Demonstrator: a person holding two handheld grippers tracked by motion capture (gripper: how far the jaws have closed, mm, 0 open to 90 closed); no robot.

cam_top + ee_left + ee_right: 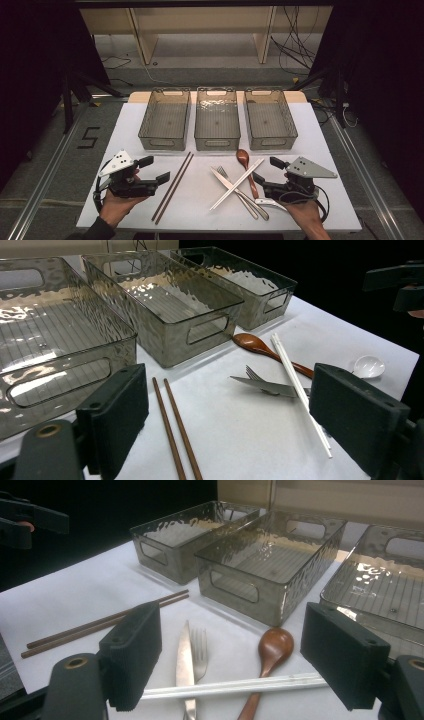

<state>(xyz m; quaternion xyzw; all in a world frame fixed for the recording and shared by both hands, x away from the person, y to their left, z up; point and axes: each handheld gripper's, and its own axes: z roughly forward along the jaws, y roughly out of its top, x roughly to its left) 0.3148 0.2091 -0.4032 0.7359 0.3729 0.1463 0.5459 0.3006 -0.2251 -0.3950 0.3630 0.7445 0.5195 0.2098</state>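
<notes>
Cut off by the lower edge of the left gripper view: the near ends of the brown chopsticks [175, 432]. Hidden behind the right-hand jaw there, the handles of knife [267, 386] and fork [253, 373]. In the right gripper view, lost below the frame: the wooden spoon [272, 647] handle's end. Partly covered under the right gripper [263, 171] in the high view: the white spoon [267, 202].

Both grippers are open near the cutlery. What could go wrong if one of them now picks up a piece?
1. The white chopsticks lie across the knife, fork and wooden spoon; lifting a lower piece would likely drag the others.
2. The brown chopsticks lie close together; the left gripper may catch only one.
3. The white spoon sits near the right gripper and could be knocked.
</notes>
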